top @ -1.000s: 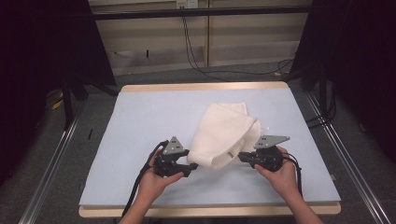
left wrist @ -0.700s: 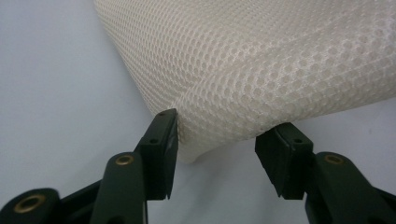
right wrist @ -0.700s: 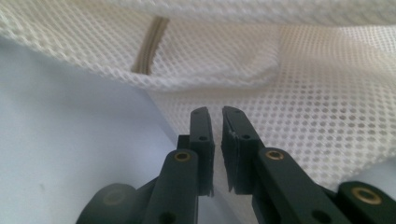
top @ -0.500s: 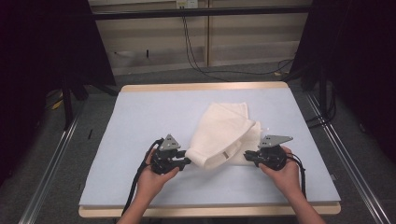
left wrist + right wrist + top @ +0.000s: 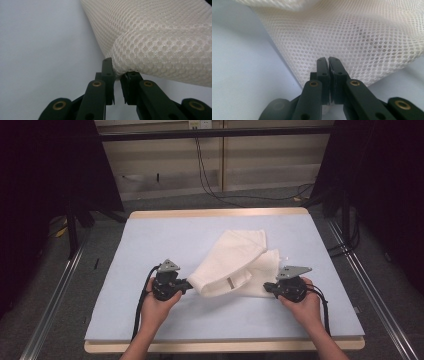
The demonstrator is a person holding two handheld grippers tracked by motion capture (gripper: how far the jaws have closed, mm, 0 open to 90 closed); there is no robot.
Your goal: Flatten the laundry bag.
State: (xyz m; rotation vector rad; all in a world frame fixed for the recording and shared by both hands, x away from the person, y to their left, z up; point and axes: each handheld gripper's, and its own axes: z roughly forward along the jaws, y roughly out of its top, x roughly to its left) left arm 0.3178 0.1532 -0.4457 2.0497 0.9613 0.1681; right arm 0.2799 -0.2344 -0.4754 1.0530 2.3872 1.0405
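My left claw point(image 5: 189, 283) had just been closing and pinched the folded near-left corner of the white mesh bag point(image 5: 234, 262). My right claw point(image 5: 267, 288) clamped its near-right edge. The bag lay mid-bench point(image 5: 150, 240) between them.

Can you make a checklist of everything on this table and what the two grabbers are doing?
Surface: pale blue table, wooden edge.
Job's thing: white mesh bag, folded, lying flat.
Clutter: nothing seen.
Grippers: left gripper has just closed its fingers on the bag's near-left corner; right gripper has just closed on the bag's near-right edge.
Cables: black cable trails from each gripper; more hang behind the table.
Surroundings: dark curtains, grey floor, metal rails.
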